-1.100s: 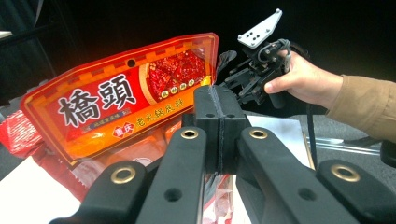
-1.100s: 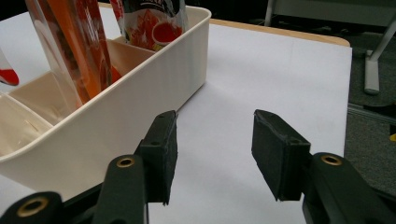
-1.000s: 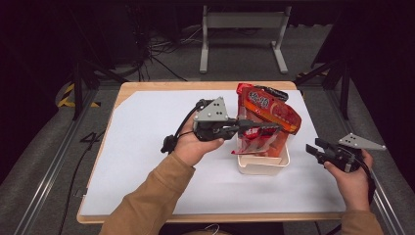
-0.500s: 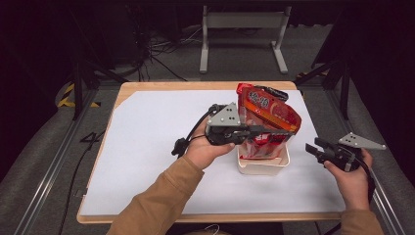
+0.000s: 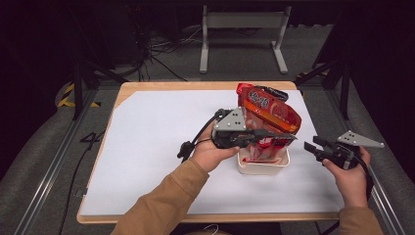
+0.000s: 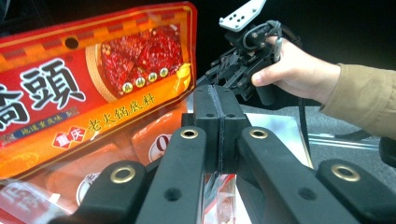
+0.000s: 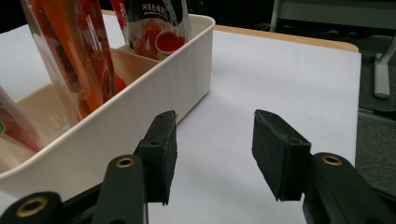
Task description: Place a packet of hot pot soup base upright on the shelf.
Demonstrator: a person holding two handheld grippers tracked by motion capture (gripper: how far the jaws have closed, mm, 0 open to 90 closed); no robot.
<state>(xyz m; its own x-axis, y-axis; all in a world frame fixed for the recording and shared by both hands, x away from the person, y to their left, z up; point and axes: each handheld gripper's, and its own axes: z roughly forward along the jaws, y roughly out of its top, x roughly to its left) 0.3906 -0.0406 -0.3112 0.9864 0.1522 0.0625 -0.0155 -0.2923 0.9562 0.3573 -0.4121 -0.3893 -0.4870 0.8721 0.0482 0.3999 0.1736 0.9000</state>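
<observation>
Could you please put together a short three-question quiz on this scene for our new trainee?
1. True or false: the right gripper is clamped on the white bin.
2. Which gripper has its fingers pressed together? A) left B) right C) both
3. What stands in the bin beside the left gripper?

Key
1. False: its fingers stand apart over the white sheet, beside the bin.
2. A. Whether a clear pouch edge is pinched between them cannot be told.
3. Red and orange pouches, the largest a red hotpot-base packet.
</observation>
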